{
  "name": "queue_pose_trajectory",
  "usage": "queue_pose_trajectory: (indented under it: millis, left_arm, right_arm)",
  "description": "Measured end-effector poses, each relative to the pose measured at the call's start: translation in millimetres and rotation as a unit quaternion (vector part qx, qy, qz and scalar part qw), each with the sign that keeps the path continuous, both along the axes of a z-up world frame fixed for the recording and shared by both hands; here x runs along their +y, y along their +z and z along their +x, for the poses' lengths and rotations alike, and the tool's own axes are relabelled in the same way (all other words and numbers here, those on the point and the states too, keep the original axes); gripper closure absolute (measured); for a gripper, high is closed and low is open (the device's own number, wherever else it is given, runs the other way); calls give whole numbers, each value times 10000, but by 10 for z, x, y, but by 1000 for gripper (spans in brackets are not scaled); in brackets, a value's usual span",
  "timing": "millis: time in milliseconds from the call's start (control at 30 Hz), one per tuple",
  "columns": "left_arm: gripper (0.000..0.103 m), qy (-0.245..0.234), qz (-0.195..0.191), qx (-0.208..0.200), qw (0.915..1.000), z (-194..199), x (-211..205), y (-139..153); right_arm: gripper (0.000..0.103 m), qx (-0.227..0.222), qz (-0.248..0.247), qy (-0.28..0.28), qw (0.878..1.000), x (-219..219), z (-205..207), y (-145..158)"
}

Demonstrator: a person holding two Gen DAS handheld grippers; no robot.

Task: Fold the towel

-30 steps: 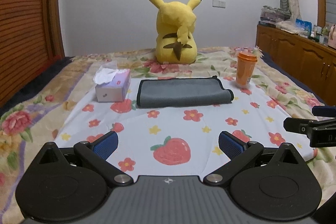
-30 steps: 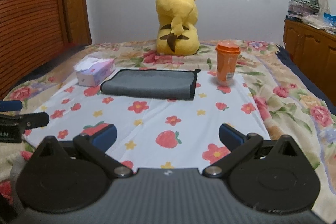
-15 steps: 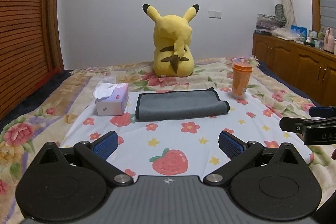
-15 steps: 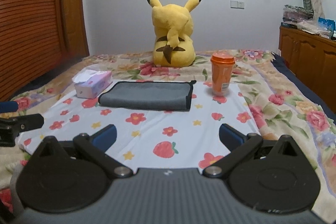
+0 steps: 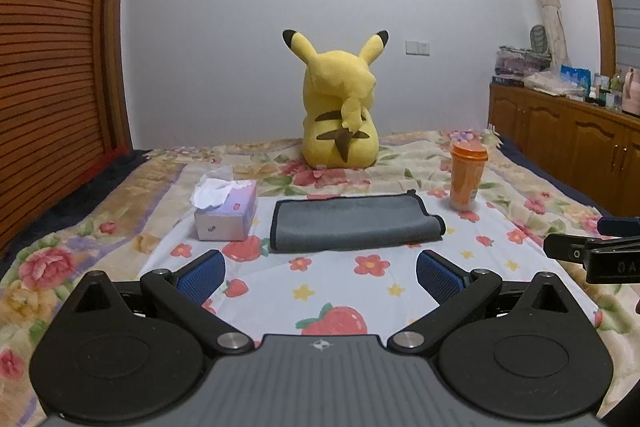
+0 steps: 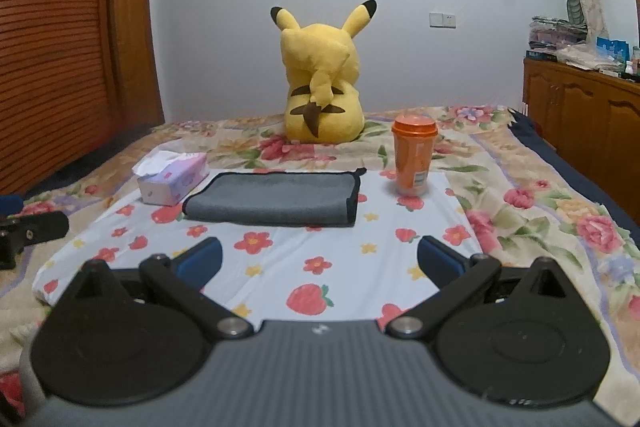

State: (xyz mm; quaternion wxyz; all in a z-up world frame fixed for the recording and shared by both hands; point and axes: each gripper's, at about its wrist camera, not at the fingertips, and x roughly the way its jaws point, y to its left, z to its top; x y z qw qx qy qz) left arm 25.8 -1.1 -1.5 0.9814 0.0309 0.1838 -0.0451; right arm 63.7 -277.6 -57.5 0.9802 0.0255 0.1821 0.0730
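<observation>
A grey towel with a black hem [image 5: 352,223] lies folded flat on the white flowered sheet [image 5: 332,291]; it also shows in the right wrist view [image 6: 276,203]. My left gripper [image 5: 320,273] is open and empty, well short of the towel's near edge. My right gripper [image 6: 320,259] is open and empty too, also short of the towel. Each gripper's tip shows at the edge of the other's view: the right one [image 5: 592,247], the left one [image 6: 28,231].
A tissue box [image 5: 226,213] stands left of the towel, an orange cup [image 5: 466,179] to its right. A yellow Pikachu plush [image 5: 340,123] sits behind. Wooden cabinets [image 5: 568,143] line the right wall, a slatted wooden wardrobe [image 5: 52,67] the left.
Both grippers have tilted upward and drawn back a little, so the towel and the bed sit lower in the views. The towel has not moved. Both grippers stay open.
</observation>
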Motion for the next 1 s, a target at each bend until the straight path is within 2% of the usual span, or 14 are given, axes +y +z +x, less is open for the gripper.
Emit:
queue_pose_trajectory:
  millis: [300,1000]
  left_arm:
    - [0,90,-20,-198,9998,-21,24,52]
    - [0,126,-66,-120,9998,6,56,29]
  right_arm:
    - [0,-240,-1,-96,9997,-25,-60,39]
    - [0,-356,22,-112,9993,-42,-80,69]
